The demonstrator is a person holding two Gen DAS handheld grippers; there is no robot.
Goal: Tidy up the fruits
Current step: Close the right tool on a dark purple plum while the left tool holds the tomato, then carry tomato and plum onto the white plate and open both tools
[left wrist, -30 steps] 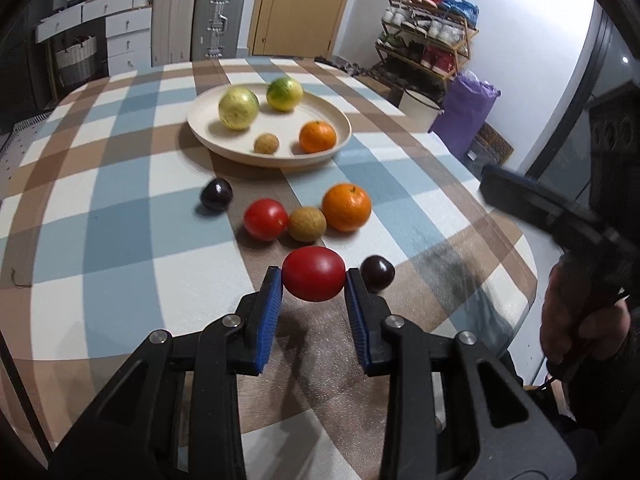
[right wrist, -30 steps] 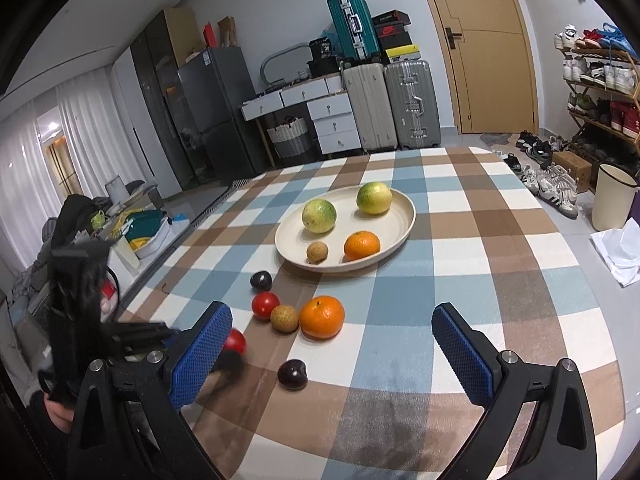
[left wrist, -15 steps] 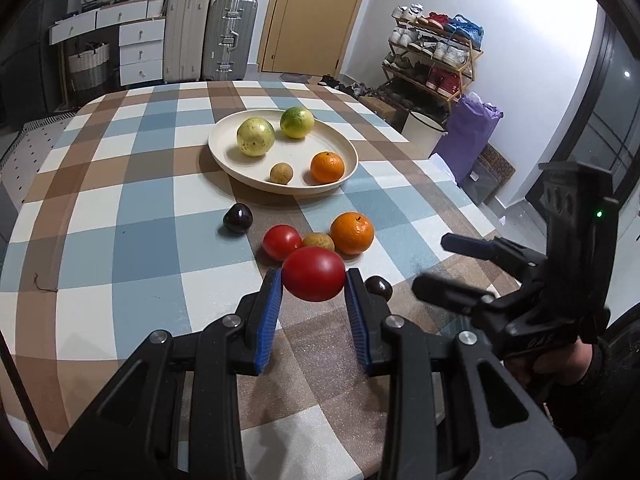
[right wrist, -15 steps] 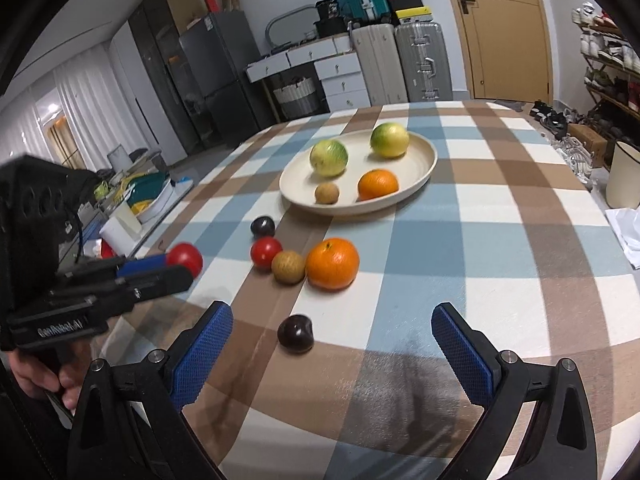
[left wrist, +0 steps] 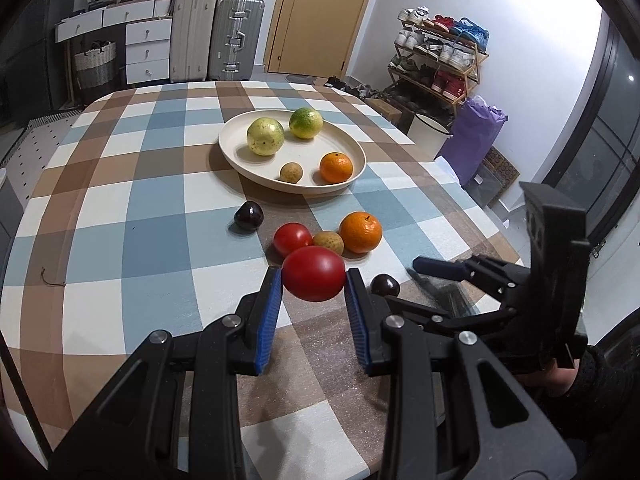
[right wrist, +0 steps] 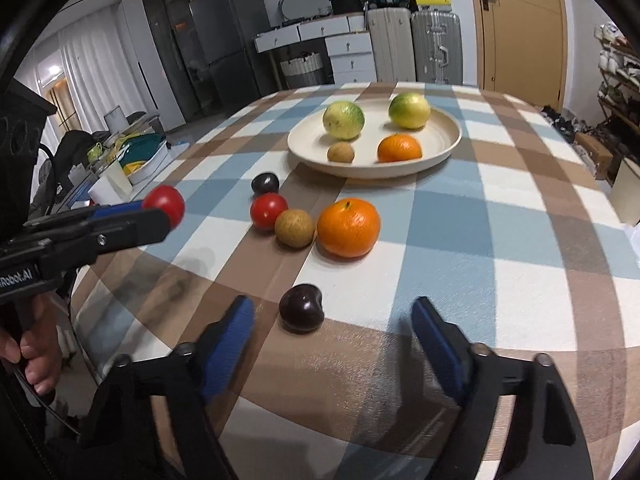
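Observation:
My left gripper (left wrist: 314, 282) is shut on a red tomato (left wrist: 314, 274) and holds it above the checked tablecloth; the held tomato (right wrist: 164, 206) also shows at the left of the right wrist view. My right gripper (right wrist: 332, 312) sits low over the near table edge with its jaws closing. A dark plum (right wrist: 301, 308) lies between them, nearer the left finger, and neither pad touches it. Beyond it lie an orange (right wrist: 348, 228), a small brown fruit (right wrist: 294, 228), a smaller tomato (right wrist: 269, 211) and a second dark plum (right wrist: 265, 183). The cream plate (right wrist: 440, 156) holds two green-yellow citrus, a brown fruit and an orange.
The table's rounded edge (left wrist: 500, 240) runs close on the right, next to the right gripper (left wrist: 402, 282). A hand (right wrist: 36, 356) grips the left tool's handle. Suitcases (left wrist: 236, 36), drawers and a shoe rack (left wrist: 436, 60) stand beyond the table.
The right gripper dropped toward the table and moved in around the near dark plum, its jaws narrowing. The left gripper kept its hold on the tomato and rose a little.

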